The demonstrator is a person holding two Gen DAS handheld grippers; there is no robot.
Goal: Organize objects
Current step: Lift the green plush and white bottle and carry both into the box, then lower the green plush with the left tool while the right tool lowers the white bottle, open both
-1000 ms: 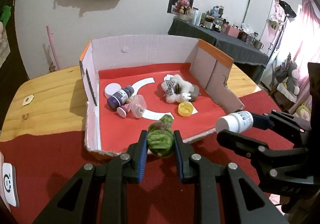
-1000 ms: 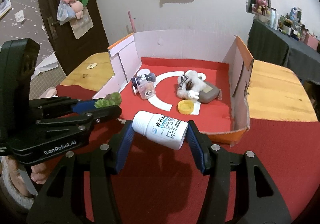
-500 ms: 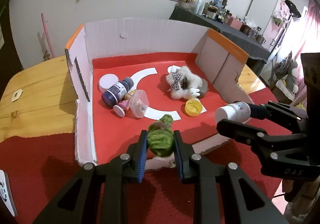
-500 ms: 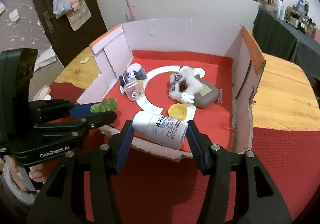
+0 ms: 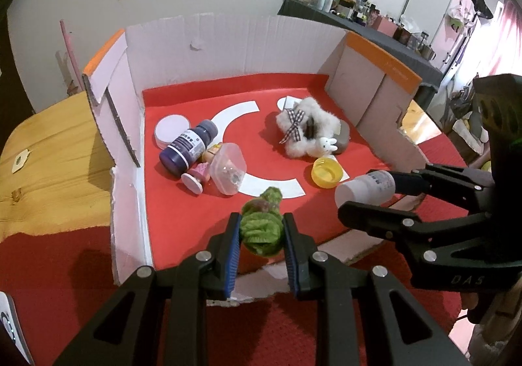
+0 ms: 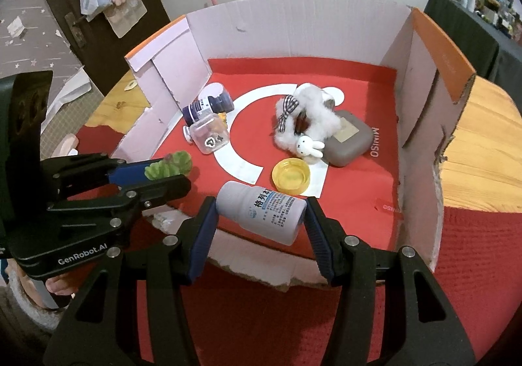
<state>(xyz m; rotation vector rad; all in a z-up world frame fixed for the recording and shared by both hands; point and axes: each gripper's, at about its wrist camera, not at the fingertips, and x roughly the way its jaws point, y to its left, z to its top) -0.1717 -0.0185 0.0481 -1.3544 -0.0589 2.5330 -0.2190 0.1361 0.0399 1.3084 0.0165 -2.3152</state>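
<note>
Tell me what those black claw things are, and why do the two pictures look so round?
They are hand-held grabbers; a person carries one in each hand. Each has a small wide-angle camera looking along its fingers, so you get one bendy picture per grabber. The left gripper squeezes a crinkly green toy plant. The right gripper squeezes a white plastic pill bottle. Both are above the front of an open cardboard box with a red floor. Inside lie a fluffy white plush, a yellow lid and a dark purple bottle.
</note>
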